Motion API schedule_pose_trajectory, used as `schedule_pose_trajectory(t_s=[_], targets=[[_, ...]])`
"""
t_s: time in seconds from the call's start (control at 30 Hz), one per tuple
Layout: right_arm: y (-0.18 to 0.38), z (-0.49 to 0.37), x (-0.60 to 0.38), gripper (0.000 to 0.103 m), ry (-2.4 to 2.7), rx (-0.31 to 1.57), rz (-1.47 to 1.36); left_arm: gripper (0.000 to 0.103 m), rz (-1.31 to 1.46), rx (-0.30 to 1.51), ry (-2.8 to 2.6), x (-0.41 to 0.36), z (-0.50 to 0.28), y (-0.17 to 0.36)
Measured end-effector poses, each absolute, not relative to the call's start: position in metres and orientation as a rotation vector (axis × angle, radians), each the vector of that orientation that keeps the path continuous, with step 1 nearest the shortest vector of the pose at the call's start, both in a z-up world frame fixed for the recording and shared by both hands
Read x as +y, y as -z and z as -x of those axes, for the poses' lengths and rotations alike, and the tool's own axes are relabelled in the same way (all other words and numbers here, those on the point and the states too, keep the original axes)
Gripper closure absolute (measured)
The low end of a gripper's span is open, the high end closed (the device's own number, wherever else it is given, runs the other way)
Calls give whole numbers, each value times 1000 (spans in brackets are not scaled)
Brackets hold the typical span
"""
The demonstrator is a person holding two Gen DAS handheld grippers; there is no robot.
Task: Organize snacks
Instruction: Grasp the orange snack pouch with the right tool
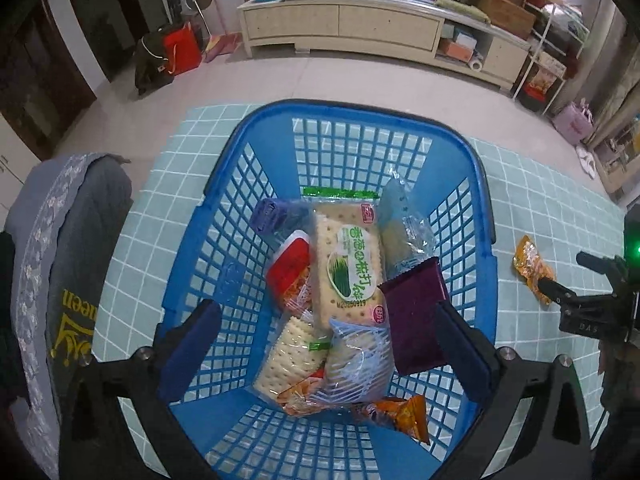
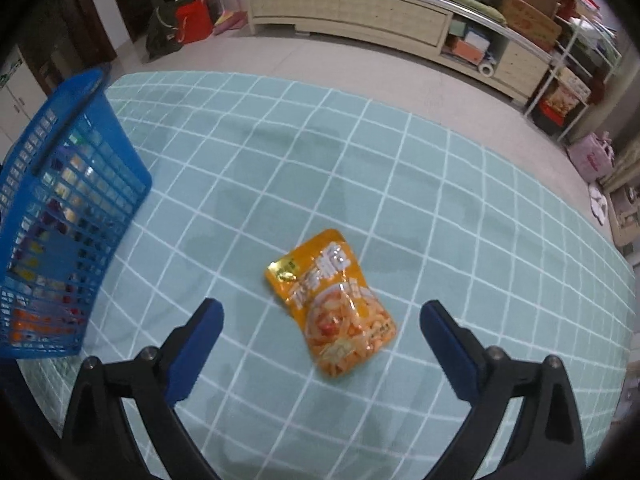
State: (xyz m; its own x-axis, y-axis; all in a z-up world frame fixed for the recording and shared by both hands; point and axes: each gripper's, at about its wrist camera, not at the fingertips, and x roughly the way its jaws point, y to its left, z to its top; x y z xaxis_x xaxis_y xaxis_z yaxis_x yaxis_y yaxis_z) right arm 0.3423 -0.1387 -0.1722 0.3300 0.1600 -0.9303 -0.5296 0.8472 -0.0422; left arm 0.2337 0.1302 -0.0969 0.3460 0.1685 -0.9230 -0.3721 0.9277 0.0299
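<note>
A blue plastic basket (image 1: 224,280) stands on the teal checked cloth and holds several snack packs: a cracker pack with green print (image 1: 348,264), a purple pack (image 1: 416,316), a red-lidded cup (image 1: 290,268) and an orange pouch (image 1: 400,416). My left gripper (image 1: 328,340) is open and empty above the basket, the purple pack lying by its right finger. An orange snack pouch (image 2: 332,304) lies flat on the cloth. My right gripper (image 2: 320,344) is open, just above and around the pouch. The pouch (image 1: 532,268) and right gripper (image 1: 560,296) also show in the left wrist view.
The basket's side (image 2: 60,216) is at the left of the right wrist view. A chair back with grey clothing (image 1: 68,264) stands left of the table. A long low cabinet (image 2: 360,12) and shelves (image 2: 576,64) line the far wall.
</note>
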Motion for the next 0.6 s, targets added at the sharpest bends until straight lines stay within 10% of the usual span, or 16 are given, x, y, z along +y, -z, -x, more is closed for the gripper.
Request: schedule_pose_trajectory(t_s=[0.6], targets=[[209,-360,-141,27,-544,1202,448,0,178,1174,-374,133,-242,114]])
